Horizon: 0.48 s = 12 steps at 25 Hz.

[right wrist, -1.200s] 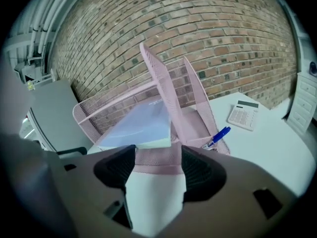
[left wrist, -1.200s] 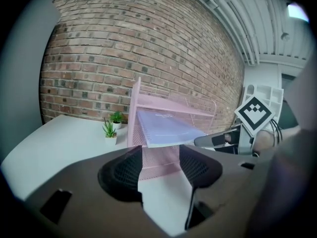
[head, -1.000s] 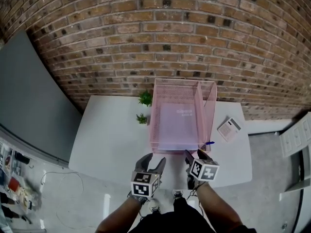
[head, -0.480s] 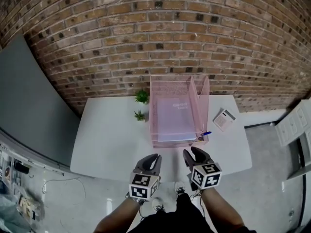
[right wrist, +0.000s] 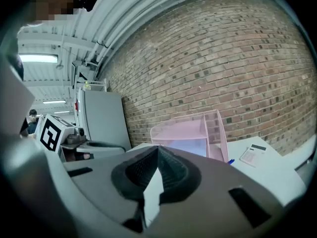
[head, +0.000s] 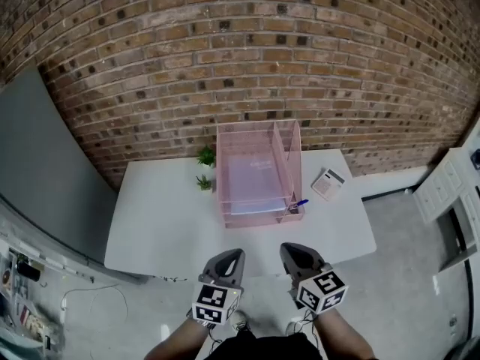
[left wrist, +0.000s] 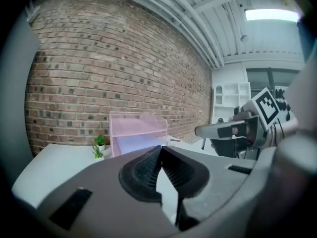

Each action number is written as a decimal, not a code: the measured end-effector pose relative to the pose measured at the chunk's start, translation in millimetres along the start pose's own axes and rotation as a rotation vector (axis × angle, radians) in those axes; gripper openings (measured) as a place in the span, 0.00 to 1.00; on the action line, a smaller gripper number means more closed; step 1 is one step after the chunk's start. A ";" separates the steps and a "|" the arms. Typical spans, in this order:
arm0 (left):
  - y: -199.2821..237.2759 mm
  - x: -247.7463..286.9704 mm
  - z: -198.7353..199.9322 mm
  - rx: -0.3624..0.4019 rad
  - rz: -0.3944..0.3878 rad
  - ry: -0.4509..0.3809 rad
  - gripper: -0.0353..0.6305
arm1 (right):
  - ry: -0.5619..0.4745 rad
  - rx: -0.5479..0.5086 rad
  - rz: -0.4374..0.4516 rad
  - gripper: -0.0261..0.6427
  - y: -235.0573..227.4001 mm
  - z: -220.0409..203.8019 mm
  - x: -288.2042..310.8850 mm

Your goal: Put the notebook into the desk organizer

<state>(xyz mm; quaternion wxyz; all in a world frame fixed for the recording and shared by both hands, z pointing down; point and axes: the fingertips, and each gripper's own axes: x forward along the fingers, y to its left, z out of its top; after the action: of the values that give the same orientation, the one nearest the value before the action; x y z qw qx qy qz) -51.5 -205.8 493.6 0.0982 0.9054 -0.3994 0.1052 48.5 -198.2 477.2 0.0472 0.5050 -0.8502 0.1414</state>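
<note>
The notebook lies flat inside the pink desk organizer on the white worktop, with a calculator near it. The left gripper and right gripper hover off the worktop's near edge. Their fingers have just been closing and are pressed together on nothing.
</note>
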 end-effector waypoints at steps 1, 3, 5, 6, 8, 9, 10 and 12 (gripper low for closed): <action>-7.6 -2.9 1.4 0.009 0.002 -0.005 0.06 | -0.006 -0.015 0.010 0.04 2.1 3.0 -7.4; -25.5 -8.9 2.1 0.021 0.006 -0.012 0.06 | -0.014 -0.054 0.034 0.04 5.9 7.3 -23.1; -46.8 -15.9 0.8 0.027 0.017 -0.018 0.06 | -0.016 -0.096 0.060 0.04 9.0 7.9 -41.7; -58.1 -19.6 -0.5 0.028 0.029 -0.021 0.06 | -0.015 -0.113 0.074 0.04 10.1 6.6 -52.1; -80.9 -27.0 -5.3 0.023 0.063 -0.025 0.06 | -0.014 -0.136 0.105 0.04 11.7 2.4 -74.6; -92.9 -31.4 -8.1 0.015 0.082 -0.027 0.06 | -0.013 -0.143 0.124 0.04 12.7 -0.2 -86.7; -105.7 -36.9 -11.1 0.004 0.102 -0.029 0.06 | -0.011 -0.147 0.143 0.04 14.0 -3.4 -99.6; -132.2 -50.0 -18.2 -0.024 0.136 -0.030 0.06 | -0.006 -0.150 0.179 0.04 16.7 -12.0 -126.2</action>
<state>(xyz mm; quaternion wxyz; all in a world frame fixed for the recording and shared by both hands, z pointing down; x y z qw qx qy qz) 11.8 -78.5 485.2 0.0956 0.8765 -0.4624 0.0935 94.5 -80.6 457.3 0.0695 0.4223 -0.9003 0.0796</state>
